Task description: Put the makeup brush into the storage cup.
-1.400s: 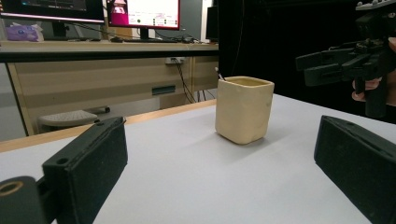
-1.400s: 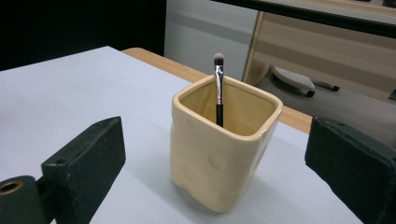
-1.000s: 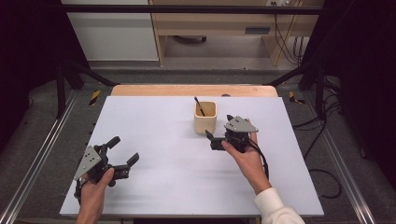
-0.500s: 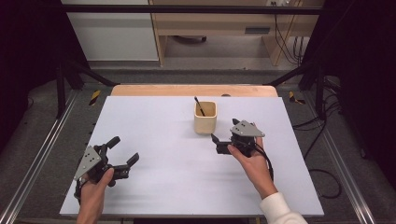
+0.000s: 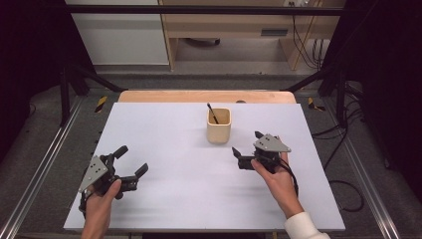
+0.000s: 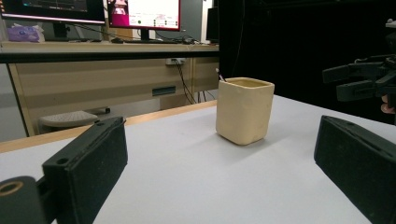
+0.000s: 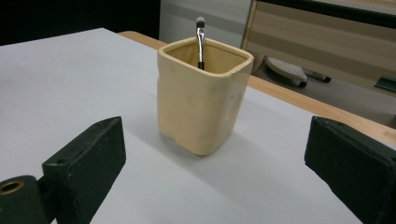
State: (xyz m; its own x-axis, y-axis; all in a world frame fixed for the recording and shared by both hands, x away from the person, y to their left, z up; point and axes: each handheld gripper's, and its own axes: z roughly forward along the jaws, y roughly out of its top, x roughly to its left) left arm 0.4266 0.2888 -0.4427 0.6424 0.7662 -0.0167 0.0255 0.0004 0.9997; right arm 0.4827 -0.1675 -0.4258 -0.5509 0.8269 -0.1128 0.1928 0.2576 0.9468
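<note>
Right gripper (image 5: 245,149) is hovering just beside the cup (image 5: 219,125), jaws spread wide and gripping nothing, pointing toward it as if lining up a grasp. Left gripper (image 5: 130,164), also wide open and empty, is waiting well apart from the cup. A brush (image 7: 201,41) is standing inside the cup, leaning against its rim.

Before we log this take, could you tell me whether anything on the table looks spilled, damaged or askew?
Nothing stands out. The beige cup stands upright on the white table with a small brush leaning inside it; its walls look slightly uneven, but nothing has spilled.
</note>
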